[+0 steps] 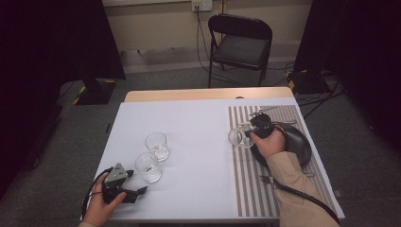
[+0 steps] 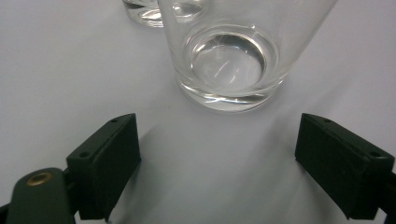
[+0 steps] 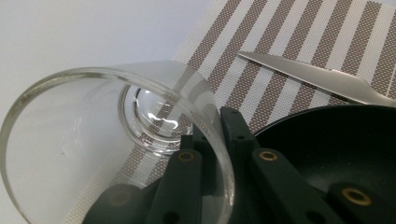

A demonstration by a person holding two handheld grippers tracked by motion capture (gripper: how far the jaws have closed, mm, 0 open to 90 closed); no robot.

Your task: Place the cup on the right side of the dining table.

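Right now the right hand-held gripper point(image 1: 249, 134) sits center-right of the high view, over the left edge of the striped placemat point(image 1: 246, 184), and its jaws are pinched tight on the rim of a clear glass point(image 1: 238, 137). That glass is tipped on its side, mouth toward the gripper, base pointing toward frame left. In the right gripper view the glass point(image 3: 93, 140) takes up the lower left, one jaw inside the wall and one outside, wall clamped between them. A black bowl point(image 3: 336, 149) lies lower right in that view, just beside the jaws; a metal knife point(image 3: 313, 74) lies on the placemat point(image 3: 280, 37) at upper right, apart from the glass.

The left hand-held gripper point(image 1: 135, 193) is at lower left of the high view, resting low on the white tabletop point(image 1: 198, 118), jaws wide apart and holding nothing. In the left gripper view a second glass point(image 2: 229, 60) stands upright at top center, just ahead of the open jaws, not touching them. A third glass point(image 2: 144, 11) shows behind it at the top edge. In the high view these two glasses point(image 1: 148, 167) point(image 1: 157, 145) stand upright near each other, left of center. A fork point(image 1: 267, 179) lies on the placemat near the right sleeve point(image 1: 293, 189).
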